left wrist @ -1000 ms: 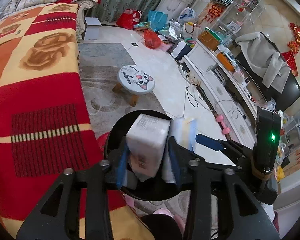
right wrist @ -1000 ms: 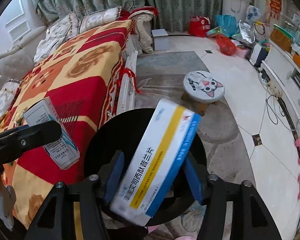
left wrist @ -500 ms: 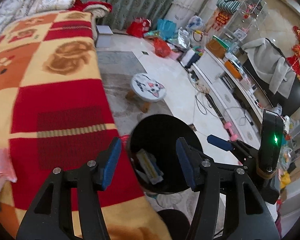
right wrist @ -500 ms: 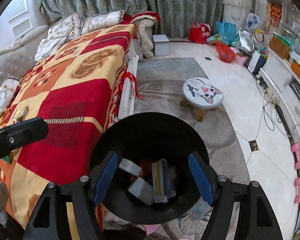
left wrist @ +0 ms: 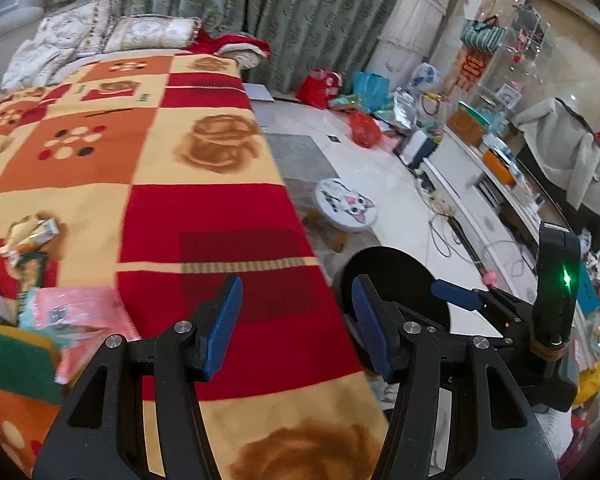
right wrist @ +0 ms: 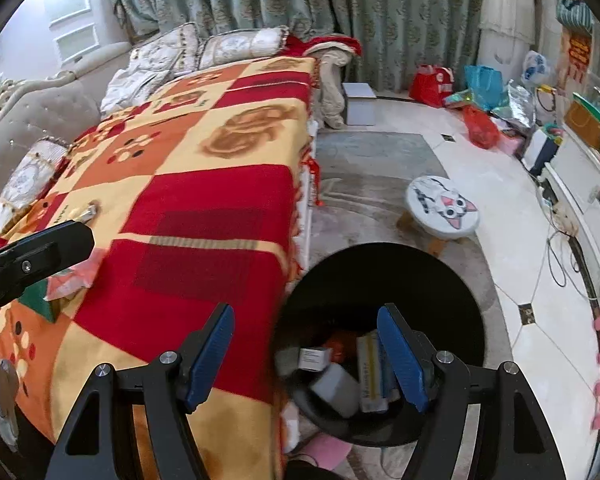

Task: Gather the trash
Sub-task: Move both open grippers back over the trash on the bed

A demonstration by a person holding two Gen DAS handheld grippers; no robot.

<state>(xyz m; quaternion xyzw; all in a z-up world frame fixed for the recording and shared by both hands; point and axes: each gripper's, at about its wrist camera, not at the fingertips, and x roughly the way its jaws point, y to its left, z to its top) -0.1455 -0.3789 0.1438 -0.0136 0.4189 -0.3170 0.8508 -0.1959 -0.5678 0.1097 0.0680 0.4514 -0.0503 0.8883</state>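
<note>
While both tongs point(left wrist: 296, 328) point(right wrist: 306, 354) gape empty, cardboard boxes point(right wrist: 374, 372) fill the round black bin point(right wrist: 452, 280) — matte.

Our left claw point(left wrist: 296, 322) stands wide open, its blue pads point(left wrist: 224, 322) well apart with nothing between them; our right claw point(right wrist: 306, 356) is likewise spread wide and empty, blue pads point(right wrist: 400, 358) facing each other; in the left wrist view the right claw point(left wrist: 456, 295) reaches in from the right side; in the right wrist view the left claw point(right wrist: 36, 254) enters from the left edge.
</note>
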